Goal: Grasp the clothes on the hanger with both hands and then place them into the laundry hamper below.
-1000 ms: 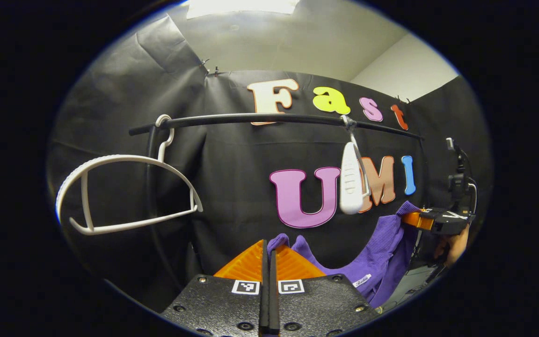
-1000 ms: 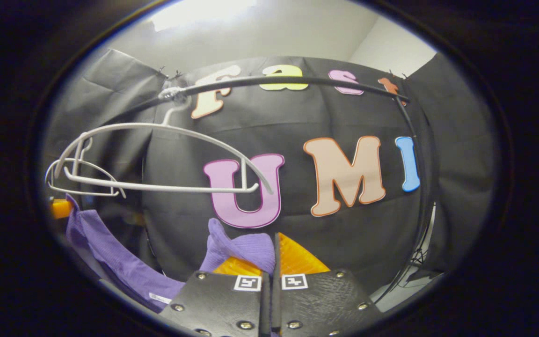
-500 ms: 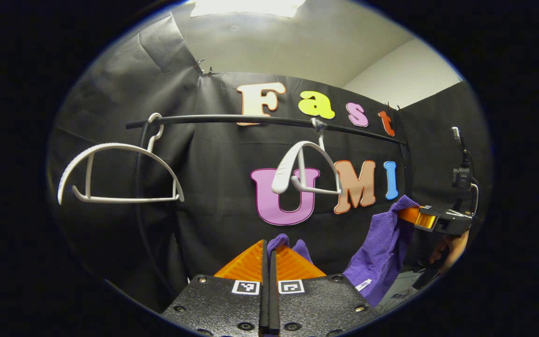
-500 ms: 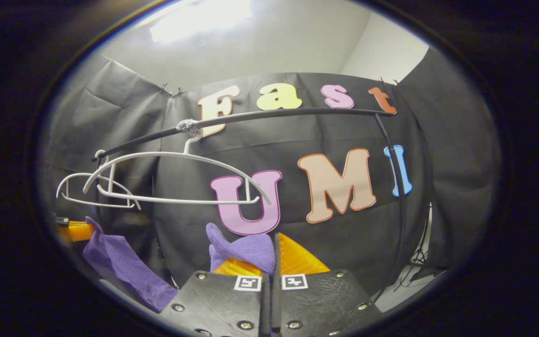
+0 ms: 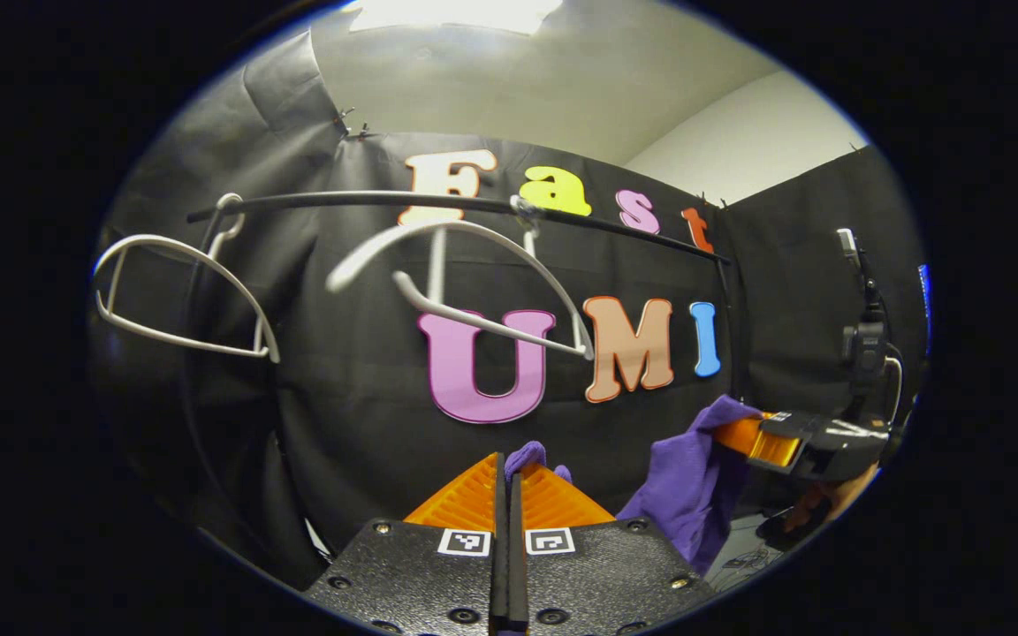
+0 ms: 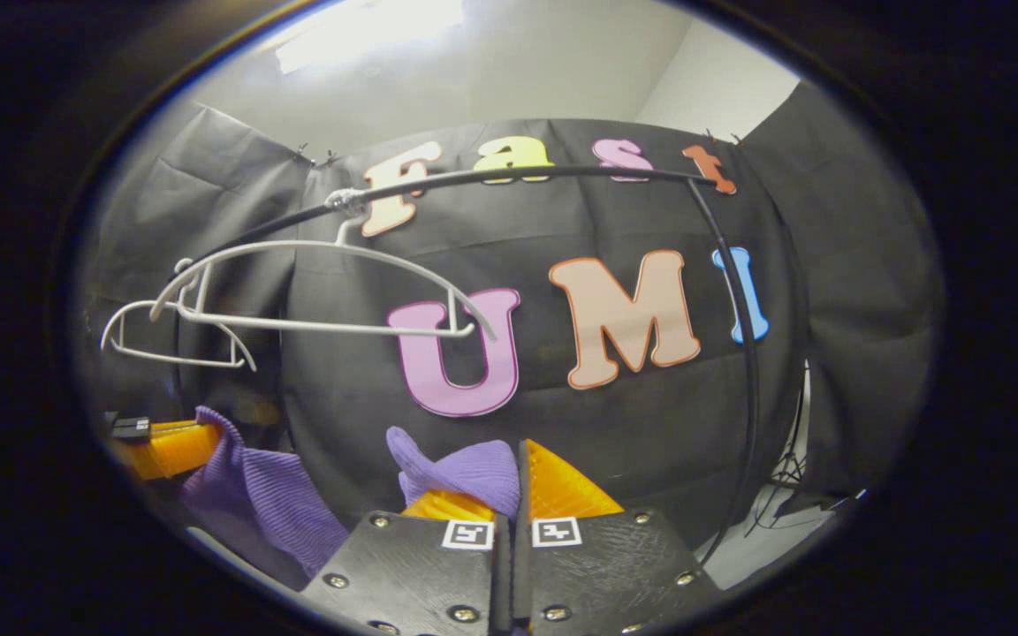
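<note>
While the black rail (image 5: 438, 200) and its two bare white hangers (image 5: 460, 274) hang above us, the purple garment (image 5: 690, 481) is slung between our tongs, its long axis running from one to the other; we judge the hamper, unseen here, lies straight below, so both must go down together; our left gripper (image 5: 509, 477) is pinched tight on a purple corner; our right gripper (image 6: 518, 481) likewise clamps a purple fold.
</note>
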